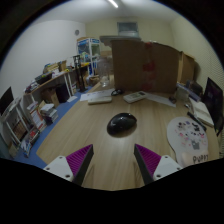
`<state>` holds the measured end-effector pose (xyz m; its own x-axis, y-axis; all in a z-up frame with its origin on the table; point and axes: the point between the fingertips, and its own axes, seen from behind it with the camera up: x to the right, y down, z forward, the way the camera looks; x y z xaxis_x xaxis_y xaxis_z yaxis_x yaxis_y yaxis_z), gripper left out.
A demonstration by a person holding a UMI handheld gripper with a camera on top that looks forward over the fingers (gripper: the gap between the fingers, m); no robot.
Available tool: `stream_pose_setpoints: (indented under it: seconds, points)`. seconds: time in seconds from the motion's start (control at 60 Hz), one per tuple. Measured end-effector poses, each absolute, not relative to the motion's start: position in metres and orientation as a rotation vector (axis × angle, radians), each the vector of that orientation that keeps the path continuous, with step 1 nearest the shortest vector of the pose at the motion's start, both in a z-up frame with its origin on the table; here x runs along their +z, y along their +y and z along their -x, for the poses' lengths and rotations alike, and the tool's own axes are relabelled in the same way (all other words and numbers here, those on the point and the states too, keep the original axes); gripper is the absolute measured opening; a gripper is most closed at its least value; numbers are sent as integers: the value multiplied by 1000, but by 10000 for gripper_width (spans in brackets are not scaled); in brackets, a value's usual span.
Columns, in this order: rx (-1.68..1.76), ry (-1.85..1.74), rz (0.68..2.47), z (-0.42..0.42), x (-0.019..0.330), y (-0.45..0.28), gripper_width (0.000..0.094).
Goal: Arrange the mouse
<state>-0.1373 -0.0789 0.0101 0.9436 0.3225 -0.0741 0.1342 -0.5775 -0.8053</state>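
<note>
A black computer mouse [122, 123] lies on the wooden table top [90, 125], ahead of my fingers and a little beyond them. My gripper [112, 160] is open and empty, its two fingers with purple pads [78, 158] spread wide above the table, clear of the mouse. Nothing stands between the fingers.
A round white mouse mat with a printed pattern [187, 138] lies to the right of the mouse. A white keyboard [149, 98] and a white flat item [99, 97] lie further back. A large cardboard box [143, 63] stands behind. Cluttered shelves [40, 95] run along the left.
</note>
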Motion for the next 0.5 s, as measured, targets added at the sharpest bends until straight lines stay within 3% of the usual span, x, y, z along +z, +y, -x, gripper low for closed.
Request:
stream_pose_setpoints:
  seconds: [0.15,0.5]
  points:
    - [267,-291,2262,152,-13,-42,851]
    - [143,-229,2284,159,-15,36,836]
